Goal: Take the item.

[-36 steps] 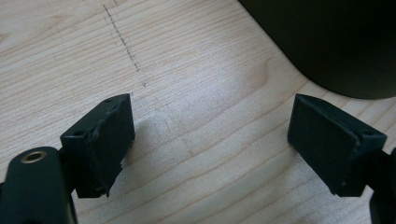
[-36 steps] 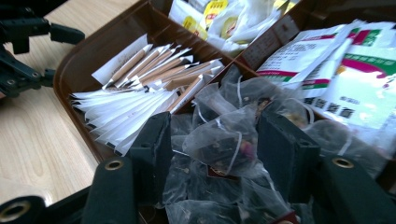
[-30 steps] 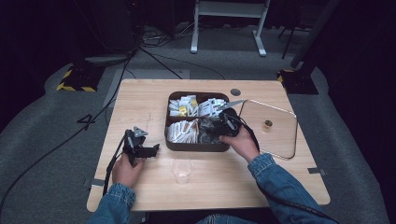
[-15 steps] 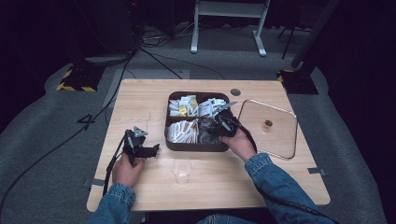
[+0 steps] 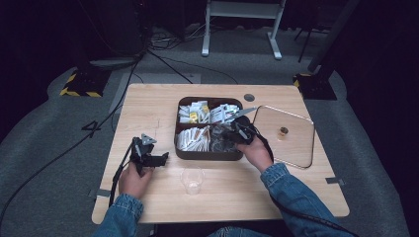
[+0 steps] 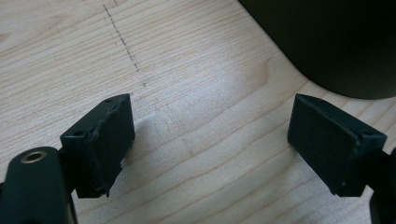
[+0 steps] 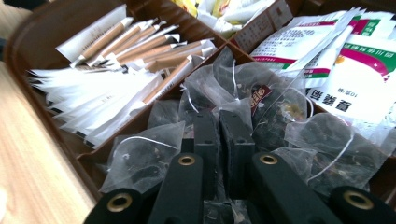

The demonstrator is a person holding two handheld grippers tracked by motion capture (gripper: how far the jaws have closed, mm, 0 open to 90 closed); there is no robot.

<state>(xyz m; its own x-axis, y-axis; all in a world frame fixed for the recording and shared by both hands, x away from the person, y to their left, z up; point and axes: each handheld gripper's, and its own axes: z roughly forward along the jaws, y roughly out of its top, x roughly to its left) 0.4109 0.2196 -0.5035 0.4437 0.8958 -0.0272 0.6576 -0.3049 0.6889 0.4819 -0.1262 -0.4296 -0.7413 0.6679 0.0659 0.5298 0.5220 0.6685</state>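
- Right hand-held gripper point(image 7: 218, 122) reaches into the near right compartment of the dark brown, round-cornered compartment tray point(image 5: 184, 152); its jaws have just been closing and now stand almost together, pinching a clear mesh tea bag with dark leaves point(image 7: 219, 100) among a heap of the same.
- Left hand-held gripper point(image 6: 212, 147) rests low over the bare wood near the surface's left edge, jaws spread wide with nothing between them; the tray's dark wall shows just beyond it.
- Tray sits at the middle of the light wooden surface point(image 5: 148, 106), toward its far edge. Its near left compartment holds white paper sticks with brown ends point(image 7: 135, 46); the far right one holds white sachets with pink and green print point(image 7: 345, 60).
- Clear plastic cup point(image 5: 191, 179) stands near the near edge, between the two hands and apart from the tray.
- Flat transparent lid with a small gold knob point(image 5: 282, 131) lies just right of the tray, toward the right edge.
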